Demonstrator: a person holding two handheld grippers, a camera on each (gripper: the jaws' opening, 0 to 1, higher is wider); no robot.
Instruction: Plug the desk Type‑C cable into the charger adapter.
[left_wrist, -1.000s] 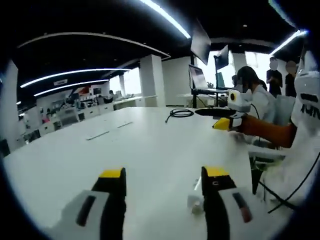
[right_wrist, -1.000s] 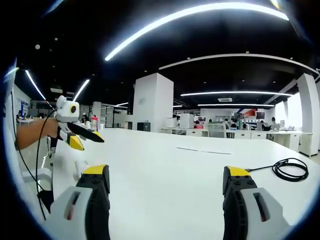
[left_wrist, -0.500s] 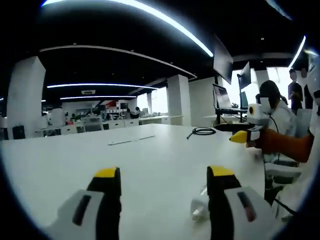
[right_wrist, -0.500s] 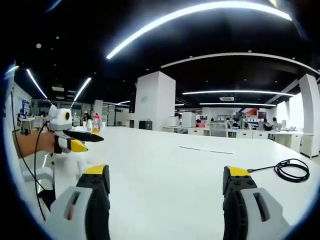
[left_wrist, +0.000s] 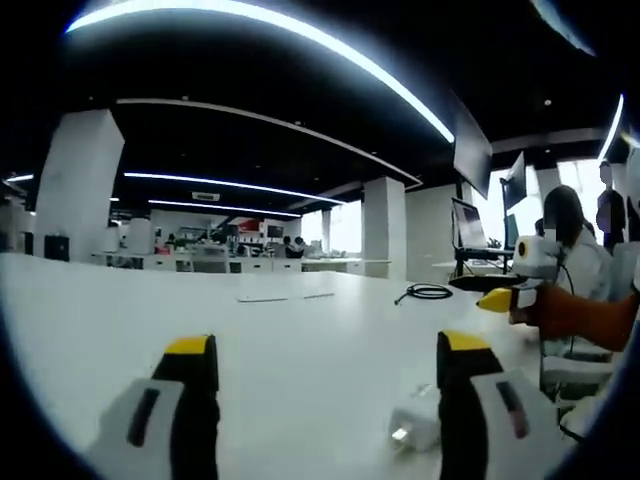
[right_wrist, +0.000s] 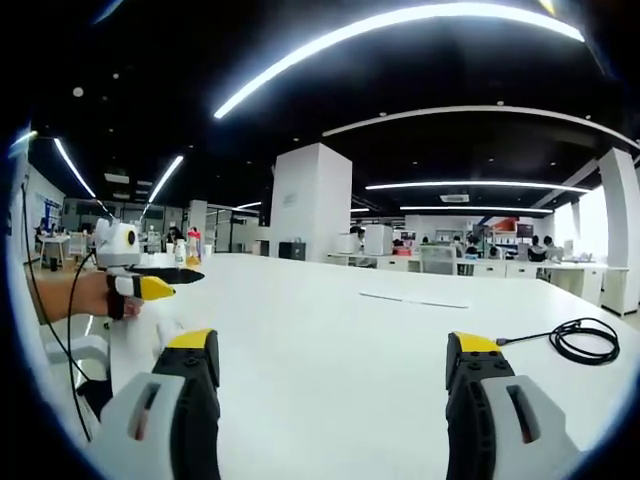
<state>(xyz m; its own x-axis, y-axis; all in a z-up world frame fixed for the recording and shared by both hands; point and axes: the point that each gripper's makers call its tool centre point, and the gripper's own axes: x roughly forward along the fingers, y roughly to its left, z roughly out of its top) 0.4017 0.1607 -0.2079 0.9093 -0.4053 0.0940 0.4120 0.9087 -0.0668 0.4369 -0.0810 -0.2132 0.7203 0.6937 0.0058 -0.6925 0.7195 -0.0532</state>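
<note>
- left tool (left_wrist: 325, 375) hangs low over the white tabletop (left_wrist: 300, 330), jaws spread, nothing between them. I'd guess it's lining up on the white charger adapter (left_wrist: 415, 428), which lies just inside its right jaw
- black Type-C cable (left_wrist: 428, 292) sits coiled well away across the tabletop, loose end free, handy to pick up
- right tool (right_wrist: 335, 380) also released and empty; cable coil (right_wrist: 580, 340) lies just off to its right
- no writing I can read anywhere

Open-plan office, desk rows (right_wrist: 470, 266), monitors (left_wrist: 468, 222), strip lights (right_wrist: 400, 20)
</note>
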